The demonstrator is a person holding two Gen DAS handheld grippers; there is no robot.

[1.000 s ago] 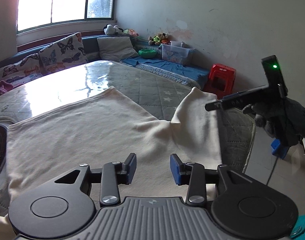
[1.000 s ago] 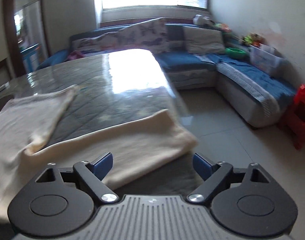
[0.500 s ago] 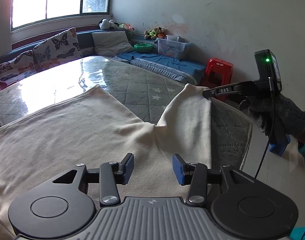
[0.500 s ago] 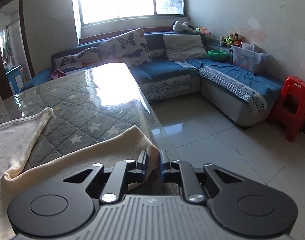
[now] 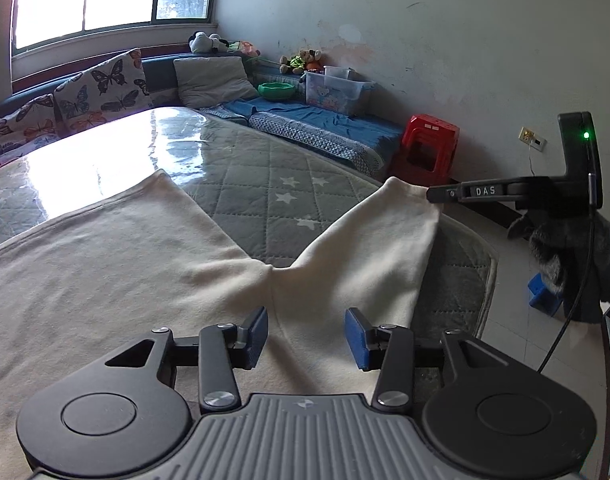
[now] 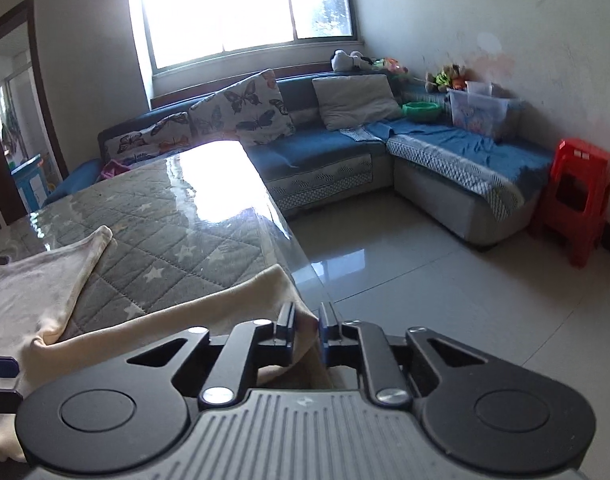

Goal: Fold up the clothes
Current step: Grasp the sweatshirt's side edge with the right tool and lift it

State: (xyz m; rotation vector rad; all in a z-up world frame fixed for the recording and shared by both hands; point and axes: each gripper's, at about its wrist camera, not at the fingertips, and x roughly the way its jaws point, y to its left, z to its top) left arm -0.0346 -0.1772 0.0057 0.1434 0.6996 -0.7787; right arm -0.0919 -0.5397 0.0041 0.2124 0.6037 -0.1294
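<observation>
With the cream garment (image 5: 117, 264) spread on the quilted table (image 5: 265, 184), its sleeve cuff (image 5: 409, 196) at two o'clock pinched by the right gripper (image 6: 306, 326), carry it low inward while the wide-open left gripper (image 5: 305, 332) hovers above the armpit.

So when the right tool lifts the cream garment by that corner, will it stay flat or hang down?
The cream garment will probably hang down: it already drapes in soft folds near the right tool. It seems light, since one pinched corner rises easily. The glossy table may let the rest slide; the open left tool could hold it down.
</observation>
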